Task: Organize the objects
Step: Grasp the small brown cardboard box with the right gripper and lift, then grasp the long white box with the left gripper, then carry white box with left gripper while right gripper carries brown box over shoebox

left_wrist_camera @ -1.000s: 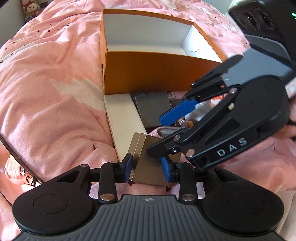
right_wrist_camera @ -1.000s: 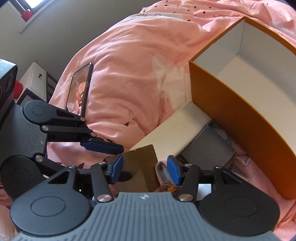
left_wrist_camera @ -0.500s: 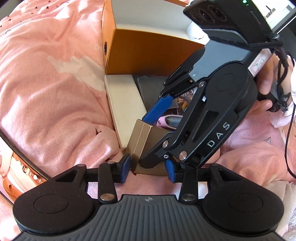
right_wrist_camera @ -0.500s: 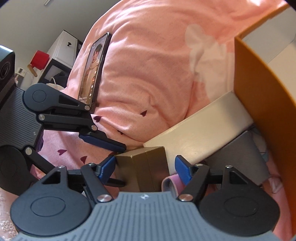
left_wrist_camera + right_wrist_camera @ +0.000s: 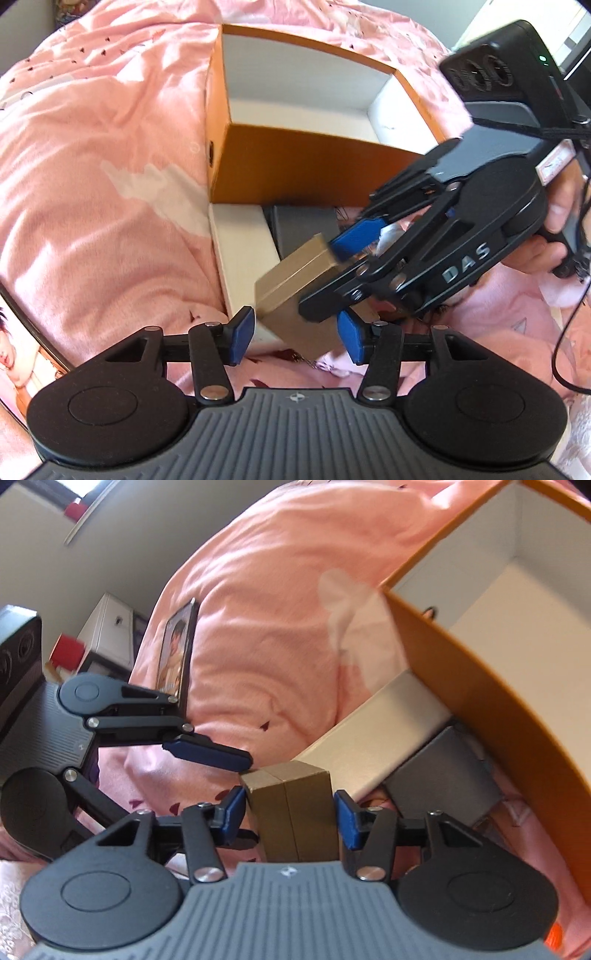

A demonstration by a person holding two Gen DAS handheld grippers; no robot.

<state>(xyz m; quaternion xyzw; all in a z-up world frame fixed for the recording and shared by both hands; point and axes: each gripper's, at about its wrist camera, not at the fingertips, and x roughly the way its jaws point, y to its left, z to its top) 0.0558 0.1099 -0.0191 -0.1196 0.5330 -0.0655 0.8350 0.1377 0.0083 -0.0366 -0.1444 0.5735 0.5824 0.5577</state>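
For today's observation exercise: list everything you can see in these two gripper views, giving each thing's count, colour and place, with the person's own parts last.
Open box: one, orange outside, white inside, on the bed.
Gold box: one, between the right gripper's closing jaws.
White box: one, flat, beside the gold box.
Grey case: one, against the orange box.
Phone: one, lit screen, on the quilt.
Quilt: one, pink.
Left gripper: black, blue pads, opening.
Right gripper: black, blue pads.
Hand: holding the right gripper.

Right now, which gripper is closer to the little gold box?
Right. The right gripper is closing around the gold box, pads at its sides; the left gripper is opening, letting go beside it.
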